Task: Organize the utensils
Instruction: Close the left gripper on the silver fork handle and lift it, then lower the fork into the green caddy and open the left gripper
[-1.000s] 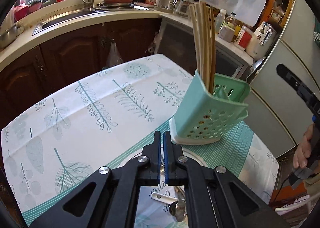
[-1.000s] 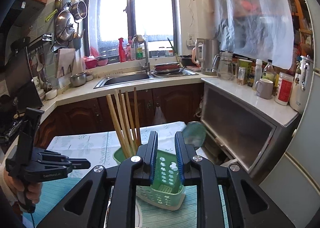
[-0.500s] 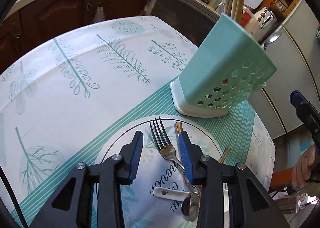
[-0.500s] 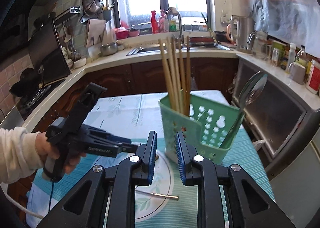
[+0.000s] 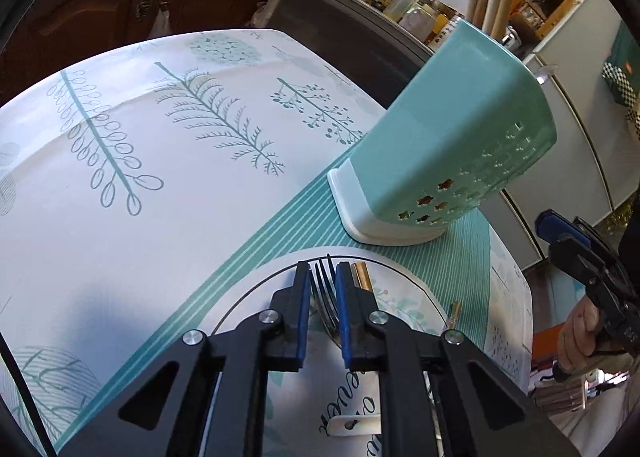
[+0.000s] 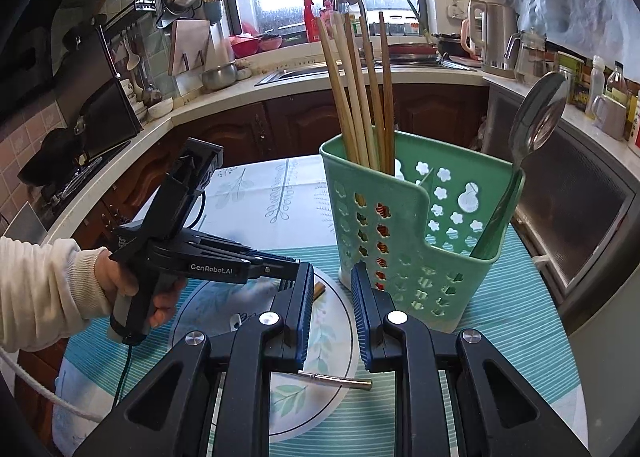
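Note:
A white plate lies on the teal striped mat. On it a metal fork lies between the fingers of my left gripper, which is lowered over the fork's tines with jaws a fork's width apart, pads close to its sides. A gold-tipped utensil lies just right of it. The green holder stands behind the plate with several wooden chopsticks and a metal spoon. My right gripper is open and empty above the plate; the left gripper shows there too.
A thin metal handle lies across the plate's near rim. A white ceramic spoon lies on the plate. The table edge, counter and oven are behind the holder. The flowered tablecloth stretches left.
My left gripper opened, dropped to the plate and narrowed around the fork. My right gripper came lower and closer to the holder.

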{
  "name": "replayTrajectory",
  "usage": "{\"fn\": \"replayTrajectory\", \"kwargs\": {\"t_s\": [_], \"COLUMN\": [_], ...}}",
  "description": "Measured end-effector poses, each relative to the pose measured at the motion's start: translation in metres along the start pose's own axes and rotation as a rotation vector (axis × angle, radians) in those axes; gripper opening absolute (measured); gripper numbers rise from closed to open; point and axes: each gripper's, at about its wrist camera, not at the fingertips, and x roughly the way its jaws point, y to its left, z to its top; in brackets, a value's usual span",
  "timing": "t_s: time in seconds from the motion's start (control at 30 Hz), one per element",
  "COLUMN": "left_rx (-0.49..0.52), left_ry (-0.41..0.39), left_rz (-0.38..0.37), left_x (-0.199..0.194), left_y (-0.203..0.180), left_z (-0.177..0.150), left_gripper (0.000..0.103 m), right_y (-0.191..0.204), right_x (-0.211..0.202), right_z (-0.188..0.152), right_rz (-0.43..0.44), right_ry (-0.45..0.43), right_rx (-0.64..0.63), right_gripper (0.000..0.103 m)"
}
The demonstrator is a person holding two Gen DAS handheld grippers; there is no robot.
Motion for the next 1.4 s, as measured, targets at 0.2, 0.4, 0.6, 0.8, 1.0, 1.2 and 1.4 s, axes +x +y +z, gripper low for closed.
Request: {"fn": "replayTrajectory", "kwargs": {"t_s": [0.2,0.4,0.6,0.8,1.0,1.2,1.4], "left_rx": [0.047,0.100,0.109,0.148,0.196,0.282,0.354], "left_ry": [-0.043,-0.169,-0.246,-0.302,-0.348,-0.415,-0.486], "left_rz": [0.086,0.213,0.267,0.327,0.376,0.480,0.574], "left_x": [-0.013,-0.051,-0.078,-0.101,-0.122,-0.151,-0.168], "left_y": [-0.012,-0.046,-0.071,-0.099,-0.134,-0.184,-0.237], "left_z": [0.000,0.006,0.006,0.001,0.001,0.017,0.048], "left_gripper": [0.000,0.000,0.000,0.000,0.000,0.000,0.000], "right_y": [-0.009,-0.007,0.006,0.021,0.027,0.031,0.002], "right_x": [0.028,0.052,0.069,0.090,0.099,0.061,0.007], "right_z": [-0.001,-0.002,0.009,0.014,0.022,0.042,0.070], "right_rz": [0.008,0.090,0.213,0.230,0.246,0.244,0.184], "right_ry": [0.029,0.061,0.077,0.112,0.118,0.066,-0.025], "right_rx": [0.028,0.047,0.053,-0.009,-0.034,-0.050,-0.016], "right_gripper": [0.019,0.019,0.019,0.019,0.019,0.019,0.019]}}
